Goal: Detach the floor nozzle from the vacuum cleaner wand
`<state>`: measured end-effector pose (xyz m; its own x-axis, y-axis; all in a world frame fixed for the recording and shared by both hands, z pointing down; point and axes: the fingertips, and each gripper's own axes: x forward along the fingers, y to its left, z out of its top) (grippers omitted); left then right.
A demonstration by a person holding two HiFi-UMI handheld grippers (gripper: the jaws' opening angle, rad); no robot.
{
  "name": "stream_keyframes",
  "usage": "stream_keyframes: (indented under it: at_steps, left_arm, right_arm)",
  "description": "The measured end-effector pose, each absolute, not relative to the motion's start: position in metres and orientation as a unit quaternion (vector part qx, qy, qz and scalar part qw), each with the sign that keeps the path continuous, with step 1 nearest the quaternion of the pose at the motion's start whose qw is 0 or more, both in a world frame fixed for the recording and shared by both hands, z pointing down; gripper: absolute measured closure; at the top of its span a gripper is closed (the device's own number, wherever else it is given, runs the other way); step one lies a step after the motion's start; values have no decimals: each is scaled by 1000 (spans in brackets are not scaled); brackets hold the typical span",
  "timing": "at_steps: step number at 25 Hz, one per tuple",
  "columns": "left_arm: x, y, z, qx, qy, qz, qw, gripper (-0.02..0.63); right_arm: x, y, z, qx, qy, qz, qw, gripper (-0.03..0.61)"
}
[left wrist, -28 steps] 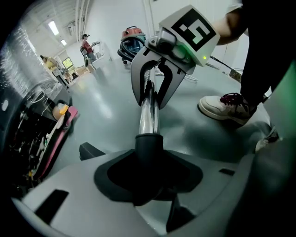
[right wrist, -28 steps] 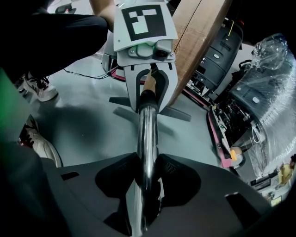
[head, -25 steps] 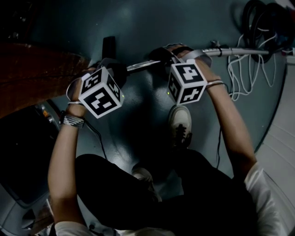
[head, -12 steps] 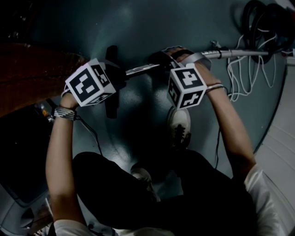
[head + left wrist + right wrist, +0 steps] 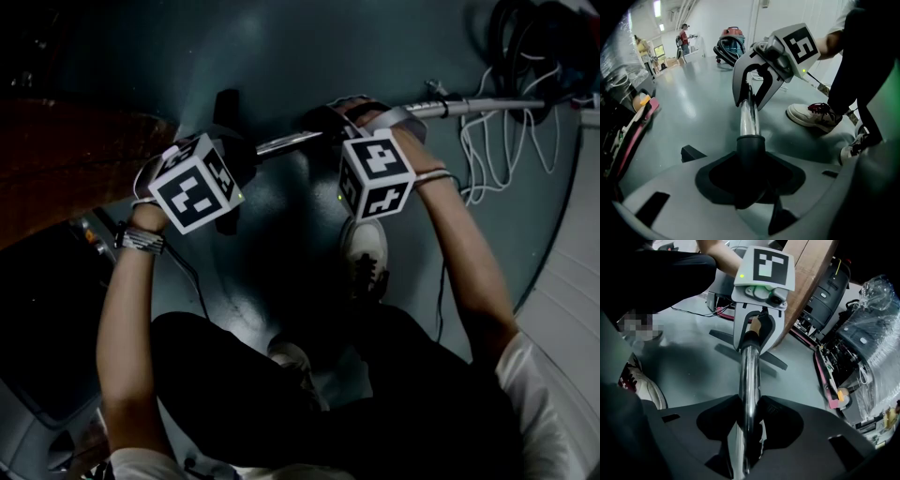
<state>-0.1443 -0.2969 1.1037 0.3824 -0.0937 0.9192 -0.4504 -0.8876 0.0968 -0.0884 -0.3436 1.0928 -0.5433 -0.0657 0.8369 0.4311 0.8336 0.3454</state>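
Observation:
The chrome wand [image 5: 469, 106] runs from the right to the black floor nozzle [image 5: 226, 105] on the grey floor. In the head view my left gripper [image 5: 236, 155] sits at the nozzle end and my right gripper [image 5: 354, 120] a little further along the tube. The left gripper [image 5: 750, 187] is shut on the nozzle's black neck [image 5: 750, 147], where the chrome tube [image 5: 749, 117] enters it. The right gripper [image 5: 747, 427] is shut on the wand [image 5: 750, 376]. Seen from there, the nozzle's bar [image 5: 776, 361] lies across the floor behind the left gripper.
The person's shoe [image 5: 364, 251] stands just below the wand. White cables [image 5: 487, 155] and a black hose [image 5: 525, 37] lie at the right. A brown wooden board [image 5: 66, 159] is at the left. A red vacuum cleaner [image 5: 731, 40] and people [image 5: 684, 37] stand far off.
My left gripper rocked to the left with the nozzle neck, then came part of the way back and tilted. The right gripper and the wand stayed where they were.

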Motion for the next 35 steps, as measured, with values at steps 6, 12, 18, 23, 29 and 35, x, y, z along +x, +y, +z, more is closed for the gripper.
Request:
stream_keyframes:
  at_steps: [6,12,18,23,29,35]
  left_arm:
    - [-148,-303,1112,787,-188,582,82,436]
    - [-171,-303,1125,737,-194,648,-19,436]
    - [-174,-292,1137,735,-188,651,19,436]
    - [-184,-284,1152,717,-183,671,33,436]
    - [-183,-278,1166,714,-164,680,27,436]
    - [-178,-276,1175,716,-144,683,15,436]
  right_arm:
    - [-87,-346,1100,-113,-834,-257,475,416]
    - [-70,-354,1123,-116,-818,-245,507,416]
    - [-73,-353,1131,-118,-815,-239,514,416]
    - [-70,-351,1142,-124,-808,-236,526,416]
    - [-62,-347,1164,-133,-797,-228,544,416]
    - [-60,-351,1175,-132,-796,-214,551,416]
